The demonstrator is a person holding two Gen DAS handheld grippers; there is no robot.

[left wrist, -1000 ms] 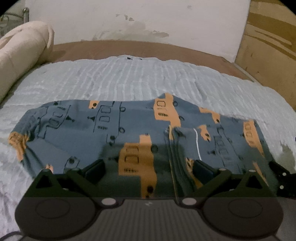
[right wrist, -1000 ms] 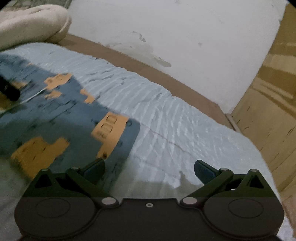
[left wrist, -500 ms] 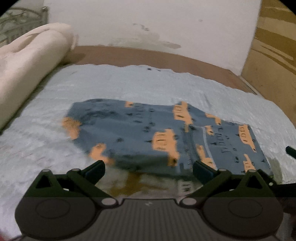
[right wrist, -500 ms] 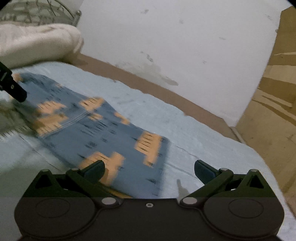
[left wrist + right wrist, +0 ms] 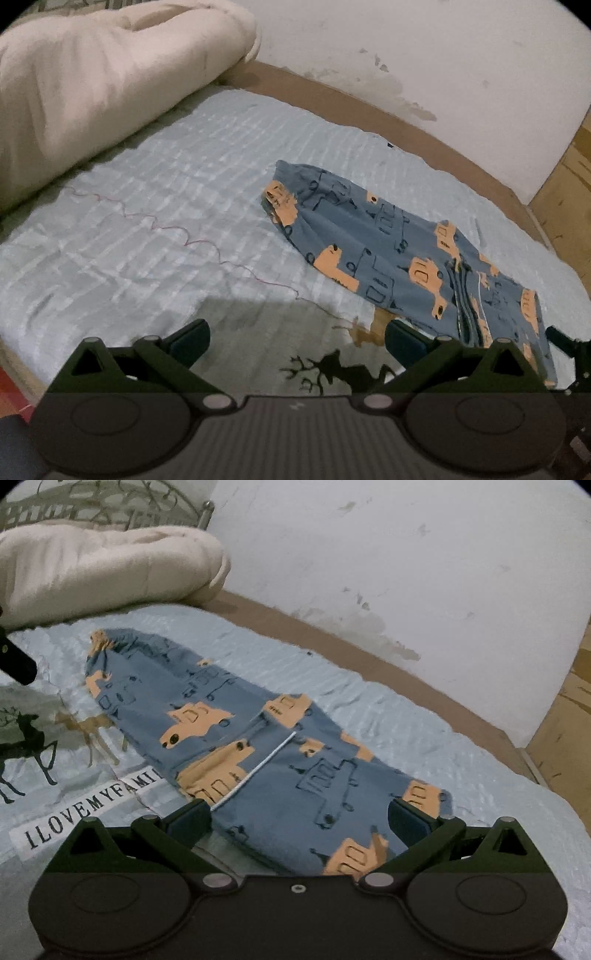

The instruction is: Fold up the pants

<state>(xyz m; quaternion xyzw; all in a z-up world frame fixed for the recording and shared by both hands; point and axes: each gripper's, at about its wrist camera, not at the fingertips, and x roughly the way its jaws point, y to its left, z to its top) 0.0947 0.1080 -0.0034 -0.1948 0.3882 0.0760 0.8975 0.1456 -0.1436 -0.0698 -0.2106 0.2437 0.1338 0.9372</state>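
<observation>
Blue pants (image 5: 399, 254) with an orange truck print lie folded flat on the pale blue bedspread (image 5: 155, 236). They also show in the right wrist view (image 5: 266, 746), with a white drawstring across the top. My left gripper (image 5: 297, 338) is open and empty, held above the bedspread to the left of the pants. My right gripper (image 5: 299, 818) is open and empty, just in front of the near end of the pants. A dark tip of the left gripper shows at the left edge of the right wrist view (image 5: 16, 662).
A rolled cream duvet (image 5: 96, 85) lies at the head of the bed. The bedspread carries deer prints (image 5: 26, 738) and a lettered strip (image 5: 85, 812). A white wall (image 5: 406, 554) and a brown bed edge (image 5: 369, 107) run behind; wooden panelling (image 5: 569, 199) stands at the right.
Both grippers have pulled back and away from the pants, which now lie farther off. The left gripper has swung left over bare bedspread. Both stay open.
</observation>
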